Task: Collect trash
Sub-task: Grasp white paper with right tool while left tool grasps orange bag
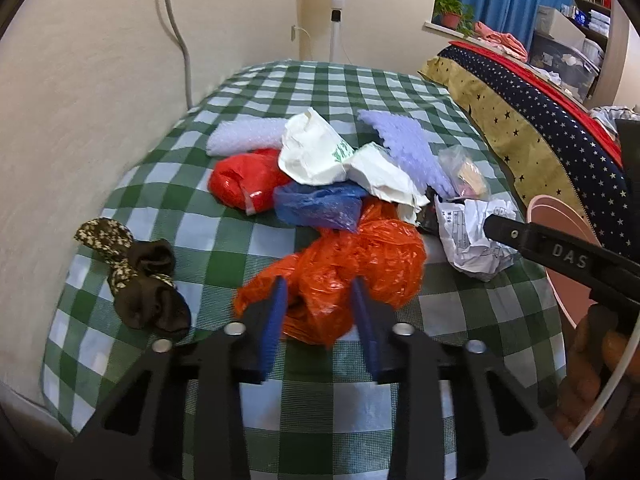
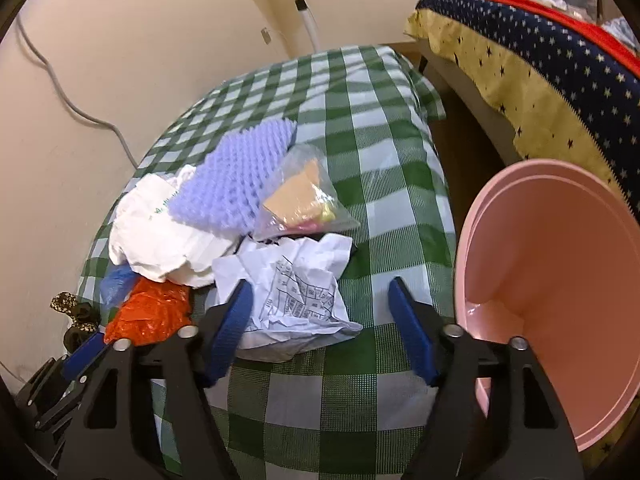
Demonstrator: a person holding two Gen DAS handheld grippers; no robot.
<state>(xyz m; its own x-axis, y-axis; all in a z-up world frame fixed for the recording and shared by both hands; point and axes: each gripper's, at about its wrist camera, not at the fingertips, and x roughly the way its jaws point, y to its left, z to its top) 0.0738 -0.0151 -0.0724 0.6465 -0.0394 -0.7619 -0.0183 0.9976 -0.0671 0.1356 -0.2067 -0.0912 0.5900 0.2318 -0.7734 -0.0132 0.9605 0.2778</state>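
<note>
A heap of trash lies on a green checked cloth (image 1: 224, 240). An orange plastic bag (image 1: 360, 264) is nearest; my left gripper (image 1: 318, 282) is open with its blue fingers on either side of the bag's near end. Behind lie a blue bag (image 1: 316, 204), a red bag (image 1: 244, 180), white paper bags (image 1: 312, 152), purple foam (image 1: 408, 148) and a clear bag (image 1: 464, 168). My right gripper (image 2: 322, 292) is open over the near edge of a crumpled printed paper (image 2: 292, 284). A pink bin (image 2: 560, 280) lies tilted at the right.
Dark patterned socks (image 1: 136, 276) lie at the cloth's left. A wall runs along the left, with a cable (image 1: 176, 28) and a standing fan (image 1: 336, 8) behind. A bed with star-patterned covers (image 1: 540, 128) stands at the right, with a floor gap (image 2: 448, 144) between.
</note>
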